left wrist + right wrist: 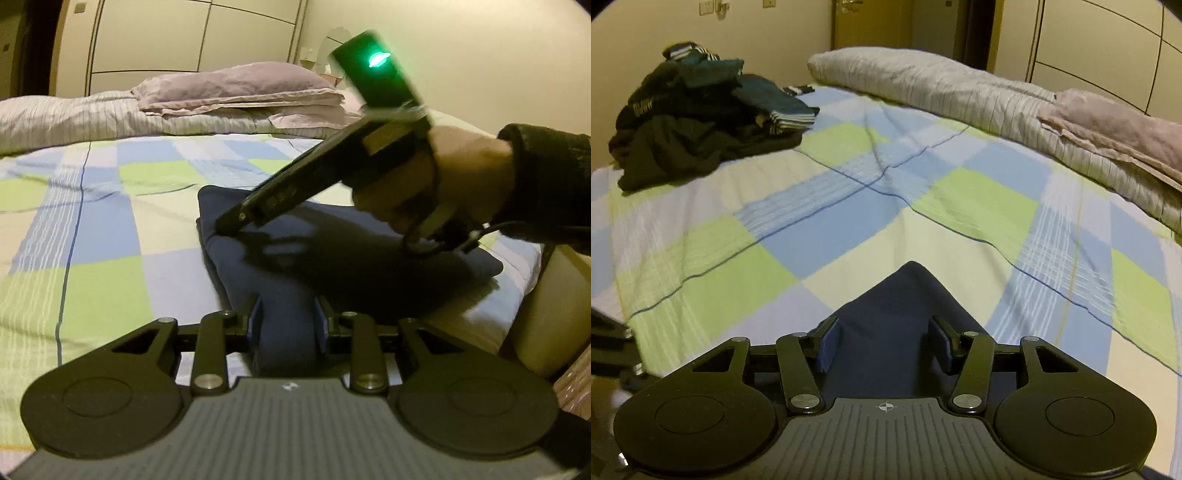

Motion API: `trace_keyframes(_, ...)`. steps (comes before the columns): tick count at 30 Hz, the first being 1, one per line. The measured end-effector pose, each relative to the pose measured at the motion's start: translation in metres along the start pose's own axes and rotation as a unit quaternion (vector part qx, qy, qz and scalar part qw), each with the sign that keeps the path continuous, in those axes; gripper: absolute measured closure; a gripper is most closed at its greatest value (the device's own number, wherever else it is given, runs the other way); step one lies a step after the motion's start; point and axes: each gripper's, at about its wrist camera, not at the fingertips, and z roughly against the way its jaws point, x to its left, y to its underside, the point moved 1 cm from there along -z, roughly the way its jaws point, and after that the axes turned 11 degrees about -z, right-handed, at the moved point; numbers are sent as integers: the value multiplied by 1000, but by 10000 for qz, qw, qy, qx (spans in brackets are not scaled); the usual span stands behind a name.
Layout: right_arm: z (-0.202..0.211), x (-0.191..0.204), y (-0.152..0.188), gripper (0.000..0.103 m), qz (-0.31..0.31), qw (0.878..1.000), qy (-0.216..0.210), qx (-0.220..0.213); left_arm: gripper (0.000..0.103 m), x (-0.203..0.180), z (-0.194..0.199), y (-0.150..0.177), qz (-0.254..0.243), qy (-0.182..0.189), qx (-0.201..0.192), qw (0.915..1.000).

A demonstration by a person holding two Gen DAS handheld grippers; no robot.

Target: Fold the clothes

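Navy garment, one piece, lies partly folded on the near part of the bed, on the checked blue, green and cream sheet. One bunched end of it rises between the blue pads of the left gripper; jaws drawn in narrow, pinching that fold. Right gripper comes in from the right of the left wrist view, held by one hand in a dark sleeve, its tip down on the far edge of the same cloth. One green light glows on its top block.

From its own camera the right gripper has jaws standing apart, two blue pads either side of a pointed corner of the navy cloth, not clamped on it.

One pile of dark clothes, count of pieces cannot be told, sits at the far left corner of the bed, well apart from the navy piece. One striped quilt rolled along the far edge; one mauve pillow rests on it.
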Motion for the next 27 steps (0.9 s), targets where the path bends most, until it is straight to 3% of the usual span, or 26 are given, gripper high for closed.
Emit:
trace_keyframes(6,-15,-13,-6,50,-375,9986,-198,308,78,-2,-1,-3,-34,-62,74,9999)
trace_keyframes(11,13,-24,-23,51,-1010,9934,-468,-262,78,-5,-1,-6,-99,-98,142,9998)
trace_keyframes(15,-31,-17,-20,53,-452,9980,132,414,78,-6,-1,-6,-59,-169,175,9997)
trace_keyframes(19,-45,-41,-20,52,-1204,9921,-180,314,77,-7,-2,-9,-84,-173,249,9995)
trace_keyframes(22,-19,-49,-20,52,-1434,9887,-445,28,77,-7,4,-14,-99,-187,238,9995)
trace_keyframes(27,71,-50,17,52,-1560,9852,-272,-661,78,-5,25,-27,62,-335,-157,9993)
